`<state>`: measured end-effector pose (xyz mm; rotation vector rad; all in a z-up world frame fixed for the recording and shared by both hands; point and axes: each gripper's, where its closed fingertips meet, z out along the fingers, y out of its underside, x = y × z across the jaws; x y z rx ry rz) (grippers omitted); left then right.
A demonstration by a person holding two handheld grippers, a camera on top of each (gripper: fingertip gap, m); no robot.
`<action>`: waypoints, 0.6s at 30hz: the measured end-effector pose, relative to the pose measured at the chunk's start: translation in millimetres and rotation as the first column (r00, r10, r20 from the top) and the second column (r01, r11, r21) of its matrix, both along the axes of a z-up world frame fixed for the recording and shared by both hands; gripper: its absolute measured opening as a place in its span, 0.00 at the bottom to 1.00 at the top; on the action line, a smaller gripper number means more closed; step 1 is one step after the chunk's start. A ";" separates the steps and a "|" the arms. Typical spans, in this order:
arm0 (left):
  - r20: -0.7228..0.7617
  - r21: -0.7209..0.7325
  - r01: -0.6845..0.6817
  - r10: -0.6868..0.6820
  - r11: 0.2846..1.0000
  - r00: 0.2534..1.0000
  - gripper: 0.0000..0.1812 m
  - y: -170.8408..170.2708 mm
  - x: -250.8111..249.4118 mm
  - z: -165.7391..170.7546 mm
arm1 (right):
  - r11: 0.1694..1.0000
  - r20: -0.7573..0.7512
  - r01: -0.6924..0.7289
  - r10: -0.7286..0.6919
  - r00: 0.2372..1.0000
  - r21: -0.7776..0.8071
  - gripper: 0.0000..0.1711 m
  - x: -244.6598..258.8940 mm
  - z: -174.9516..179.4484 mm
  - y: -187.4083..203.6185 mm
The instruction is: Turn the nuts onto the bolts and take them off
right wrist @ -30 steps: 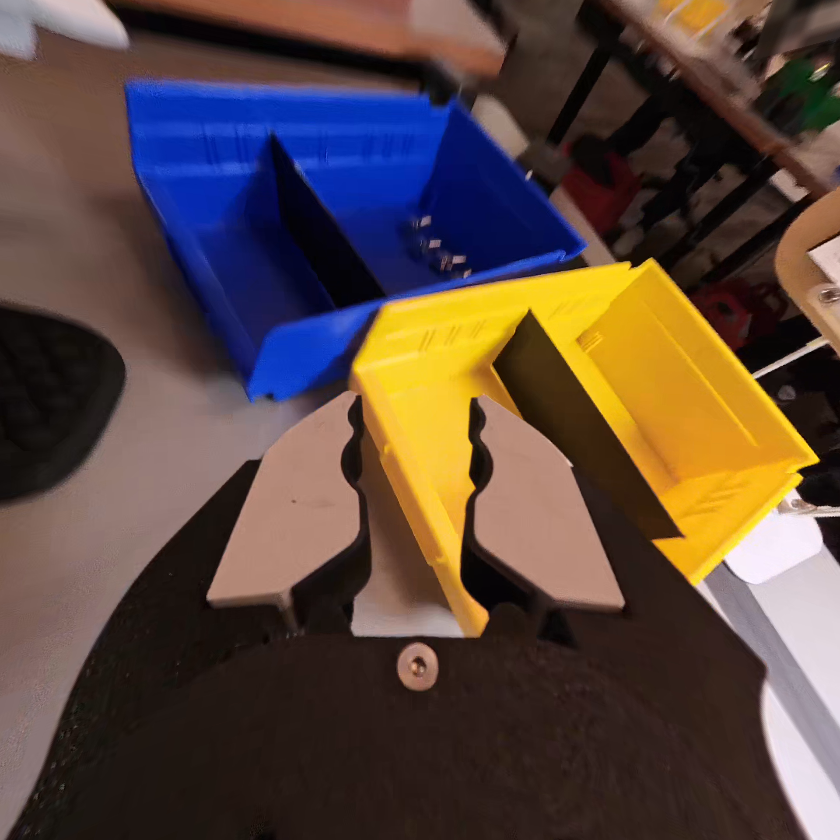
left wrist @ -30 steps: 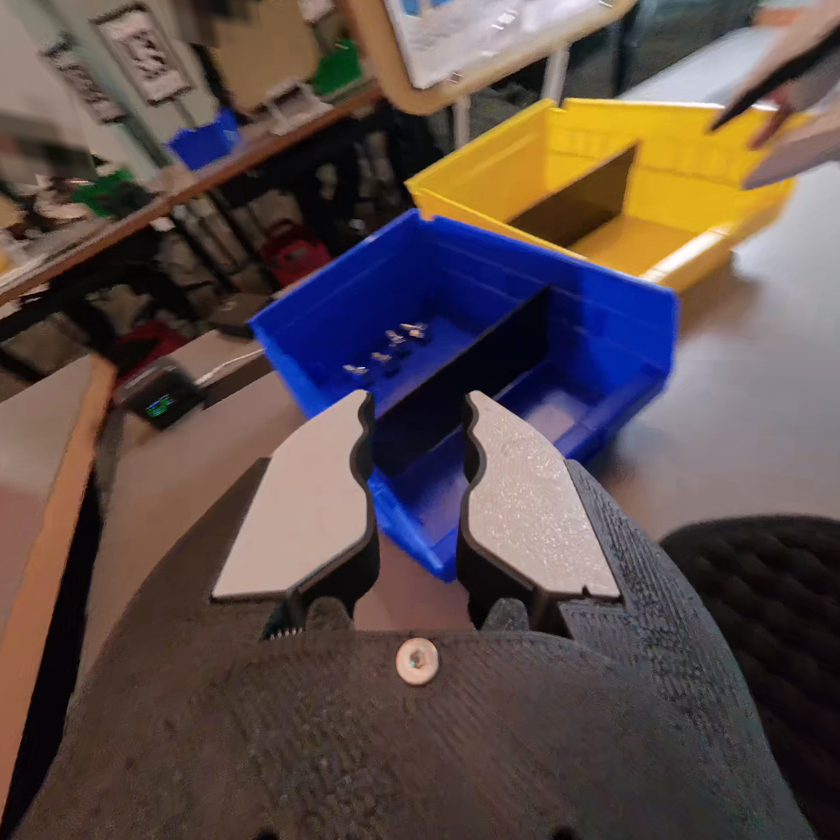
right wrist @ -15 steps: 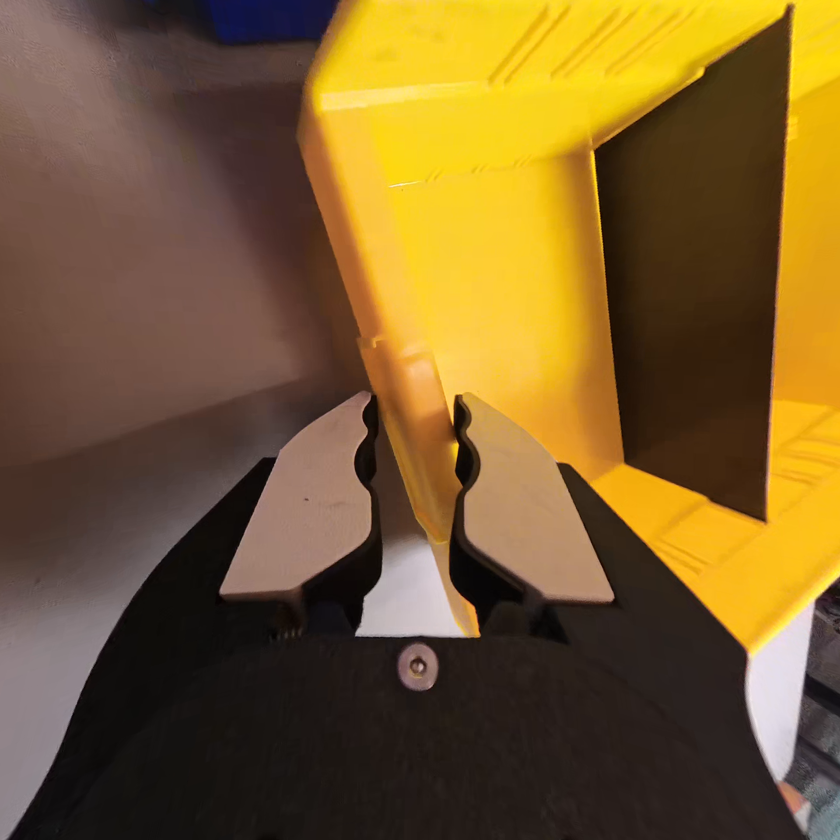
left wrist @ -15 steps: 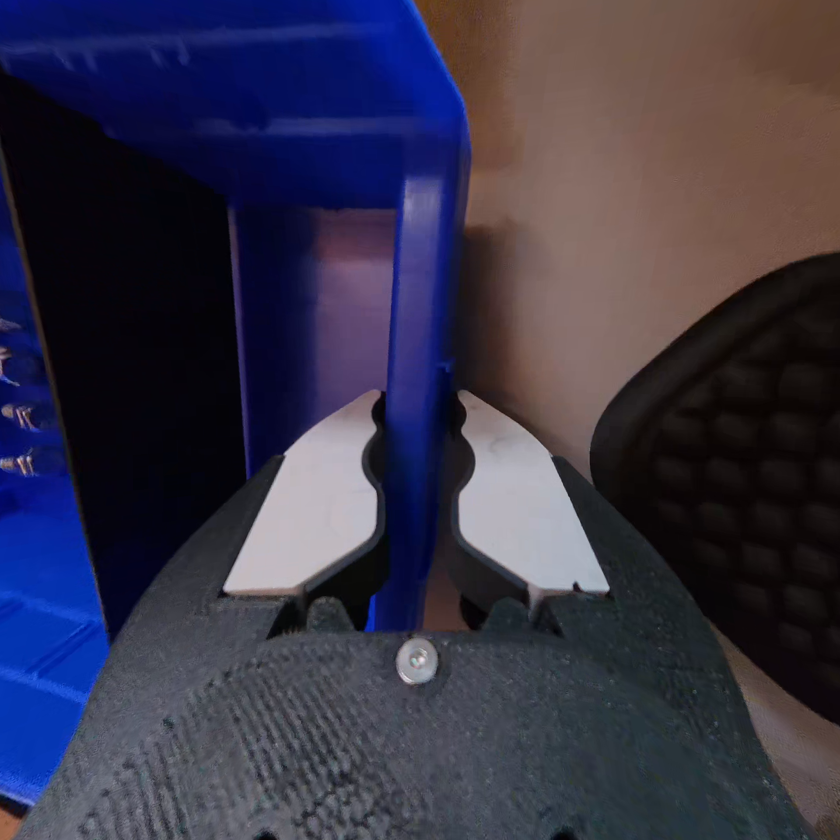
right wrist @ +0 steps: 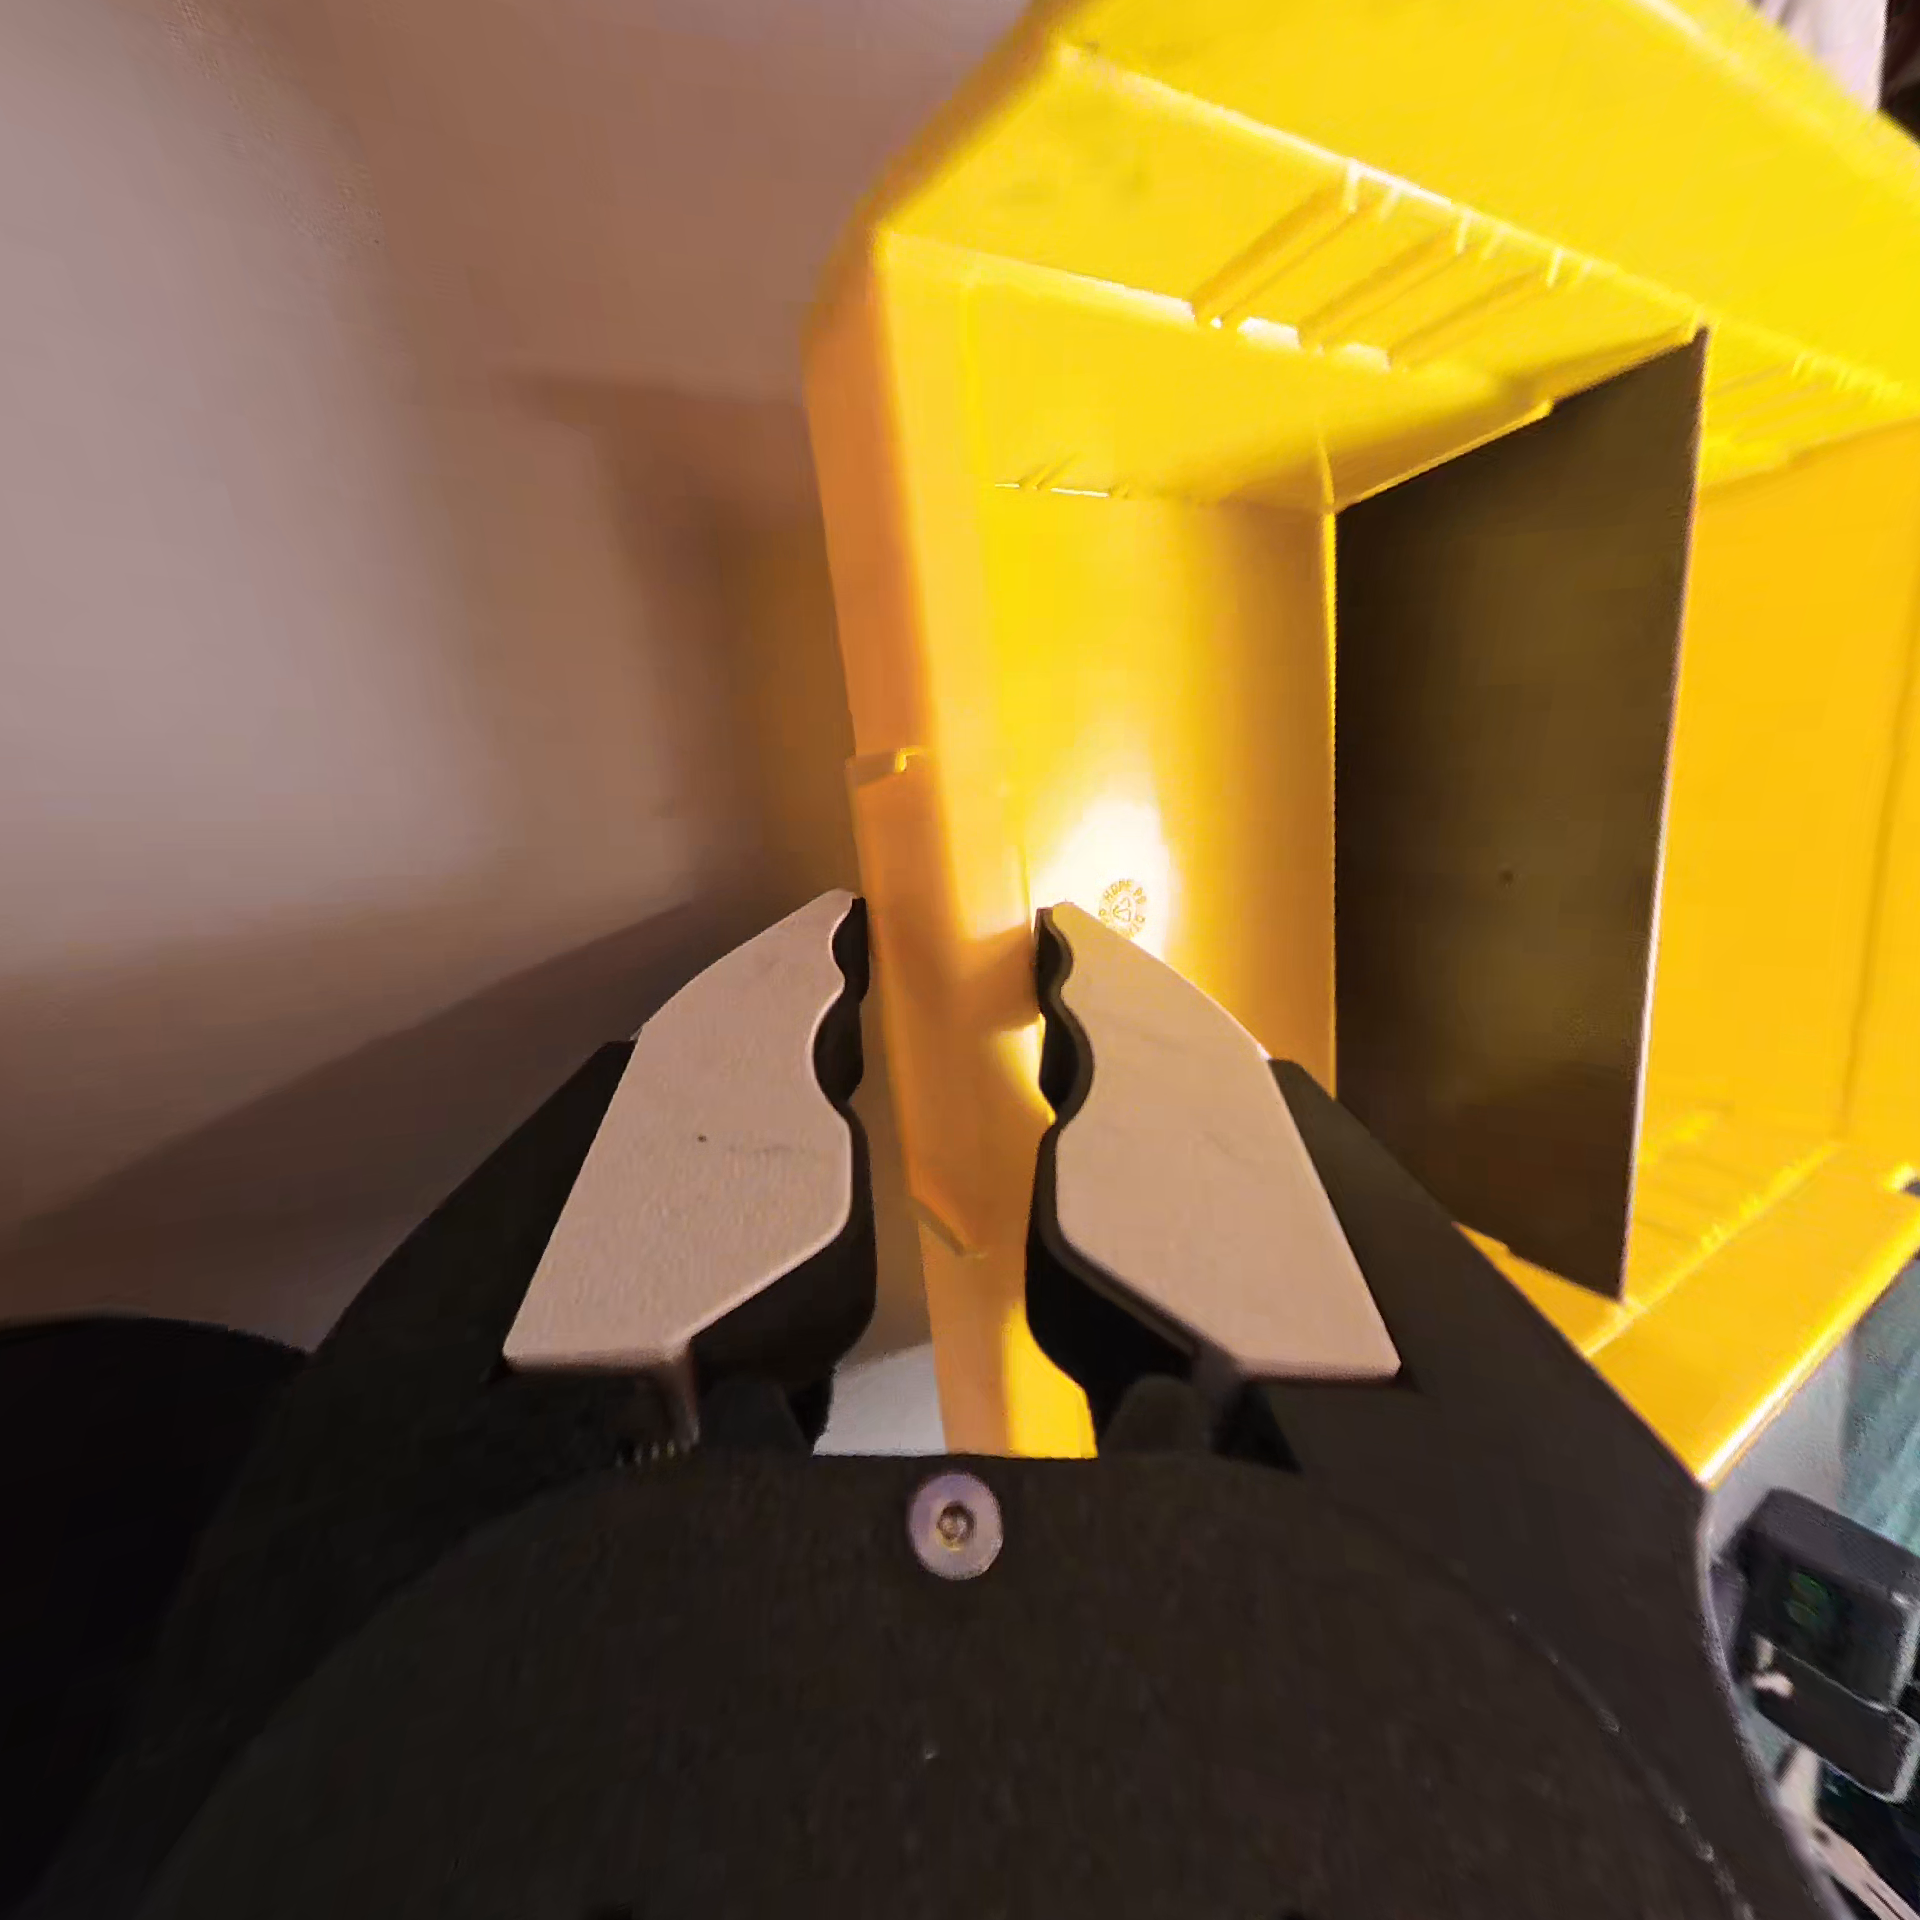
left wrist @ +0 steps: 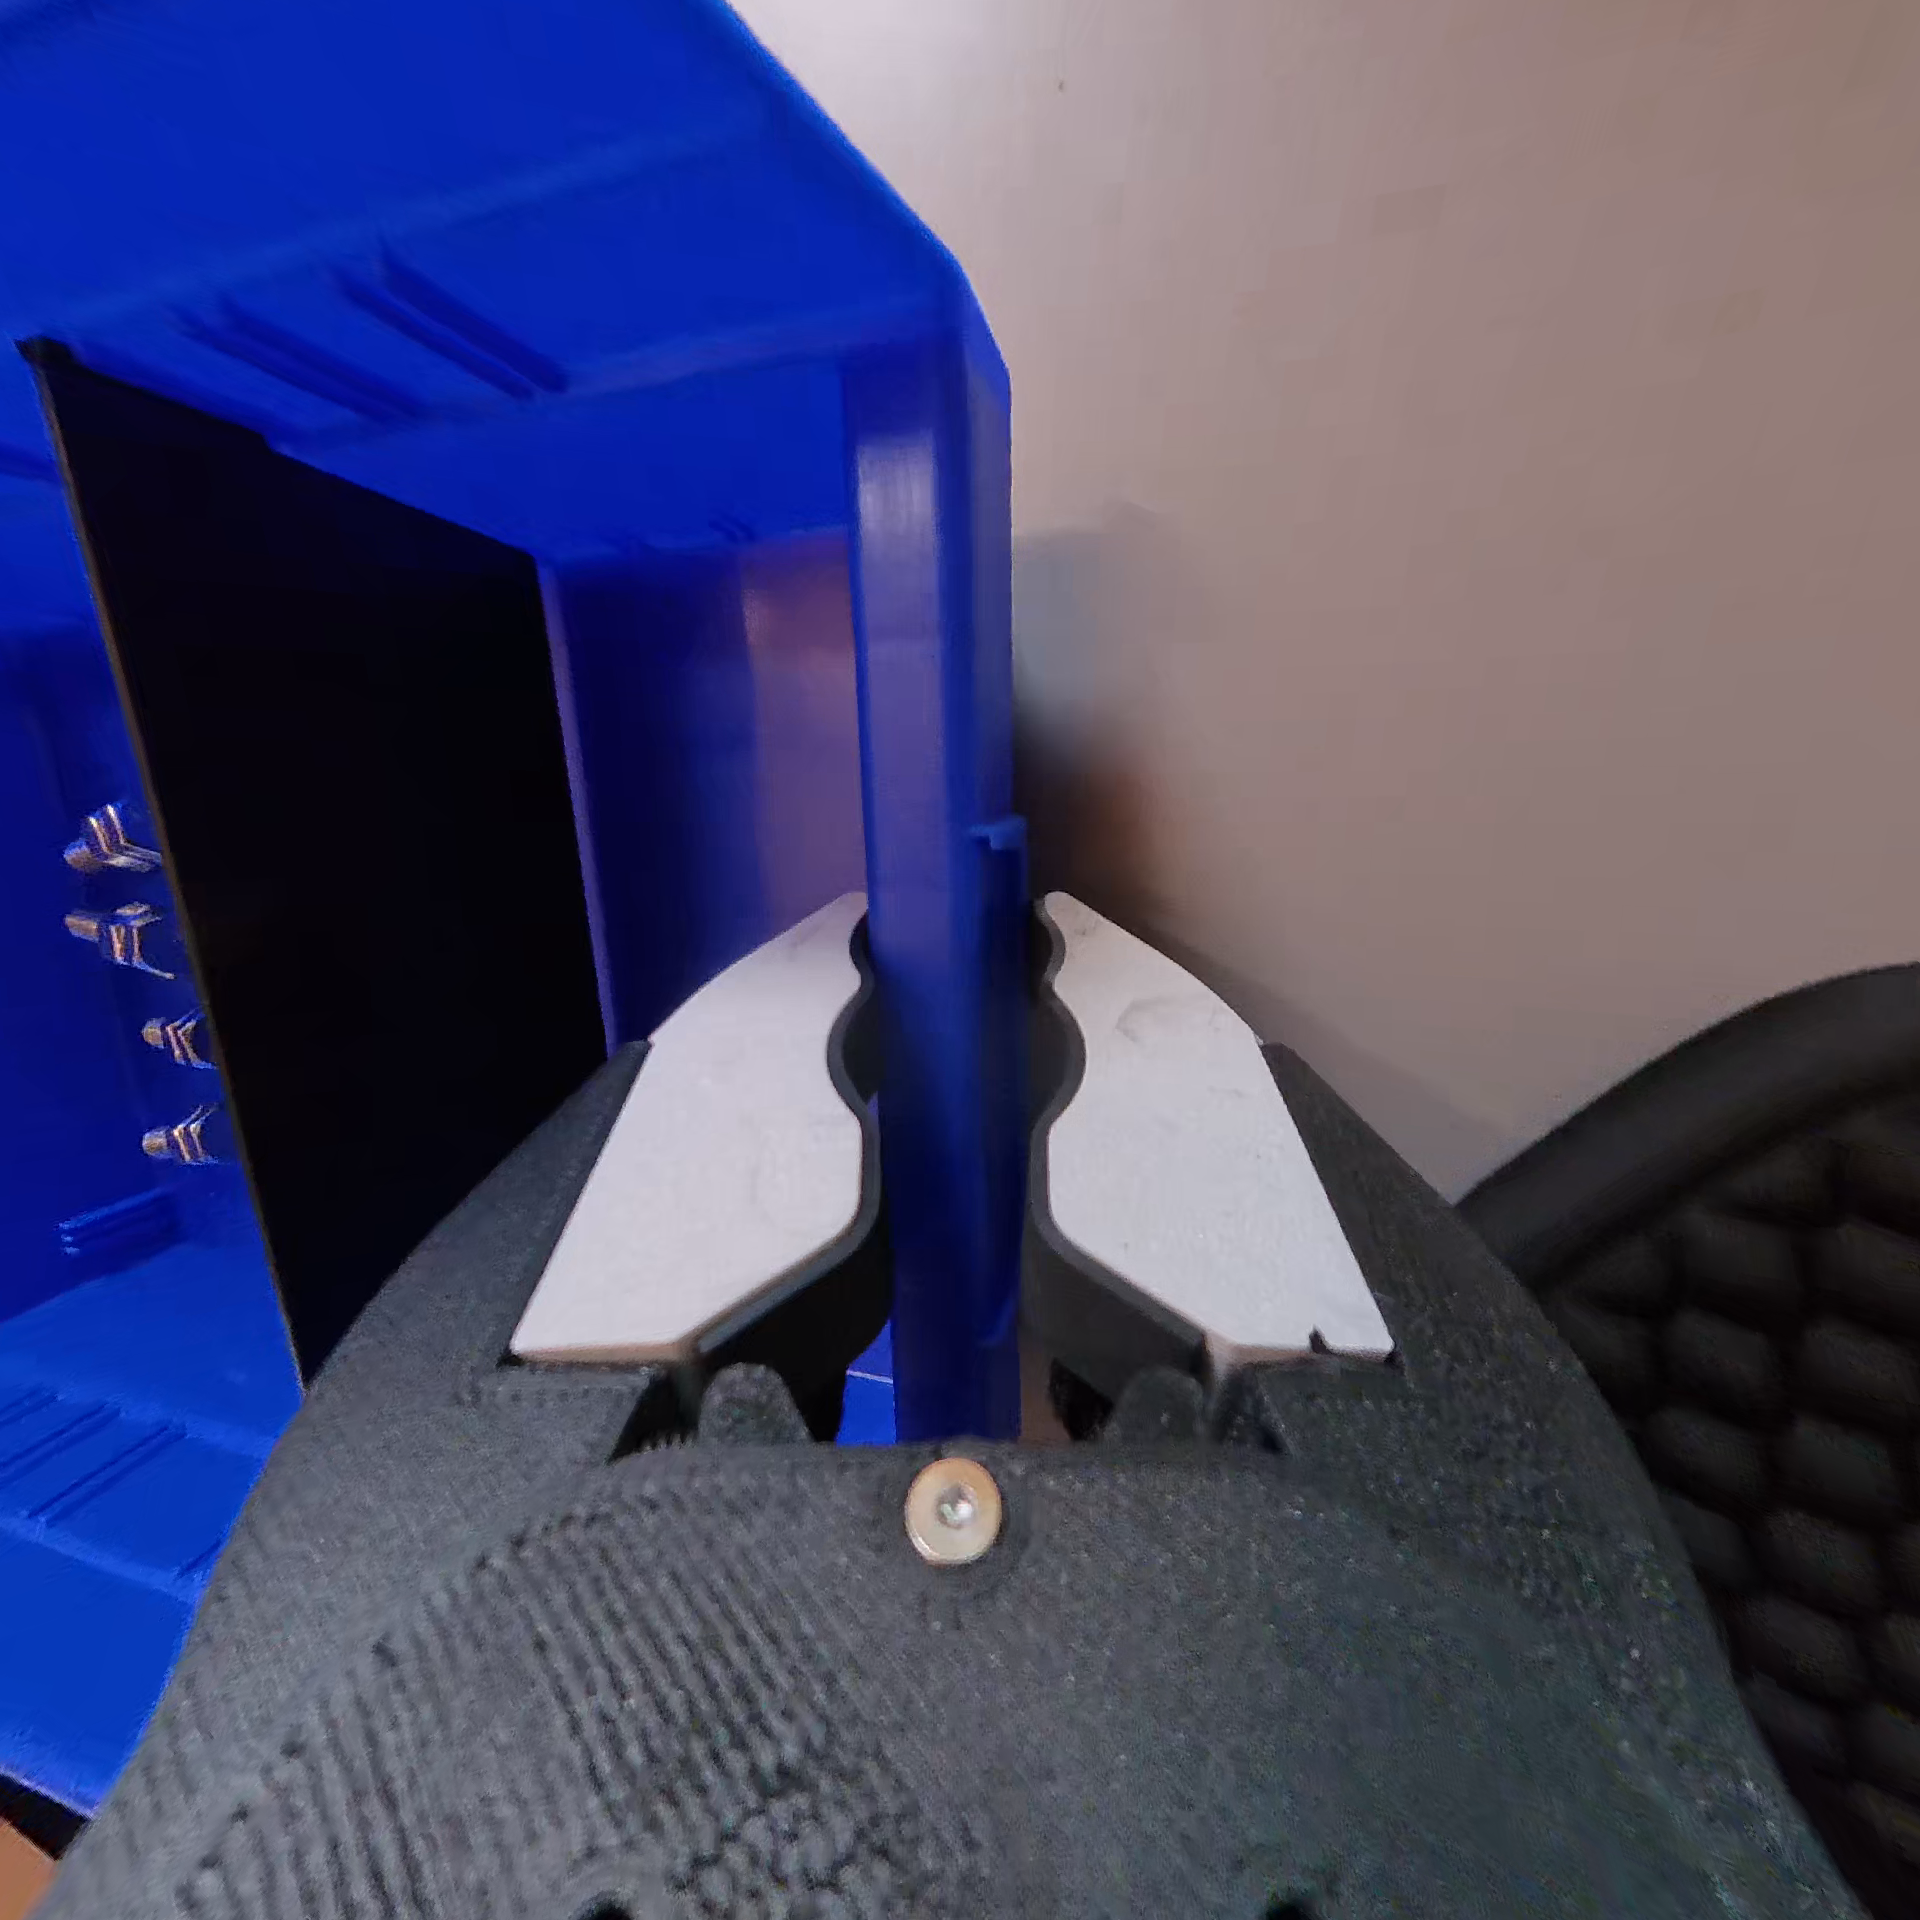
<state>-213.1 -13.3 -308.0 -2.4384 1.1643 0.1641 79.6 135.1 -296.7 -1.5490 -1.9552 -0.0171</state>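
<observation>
The blue bin (left wrist: pixel 914 644) and yellow bin (right wrist: pixel 1226 291) look like smooth, glossy plastic, the small fasteners (left wrist: pixel 114 925) shiny metal, each tool's (left wrist: pixel 948 920) body rough, matt black with pale matt fingers (right wrist: pixel 707 1143).

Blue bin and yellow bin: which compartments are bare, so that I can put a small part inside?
In the blue bin, the compartment between the black divider and the wall held by the left tongs looks bare. Beyond the divider it is crowded with metal parts. In the yellow bin, the floor beside its divider shows bare.
</observation>
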 end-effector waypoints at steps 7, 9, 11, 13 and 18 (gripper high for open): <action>-0.013 0.047 0.029 -0.028 0.998 1.000 0.15 30.4 -0.3 0.9 | 0.998 -0.017 0.052 -0.051 0.999 0.029 0.17 19.3 -0.4 70.7; -0.019 0.082 0.026 -0.025 0.996 1.000 0.15 41.0 -4.8 2.4 | 0.996 -0.054 0.087 -0.085 0.995 0.030 0.18 16.6 4.4 84.9; -0.022 0.109 0.005 -0.003 0.994 1.000 0.15 49.5 -11.7 2.9 | 0.994 -0.143 0.105 -0.105 0.984 -0.006 0.19 7.8 17.9 86.3; -0.018 0.135 -0.018 0.020 0.991 1.000 0.17 55.5 -18.2 3.8 | 0.992 -0.242 0.120 -0.124 0.962 -0.033 0.21 -0.2 36.3 83.3; 0.123 0.194 -0.051 0.027 0.980 0.992 0.19 57.4 -11.1 38.9 | 0.981 -0.568 0.102 -0.181 0.803 -0.168 0.21 -20.3 88.4 55.8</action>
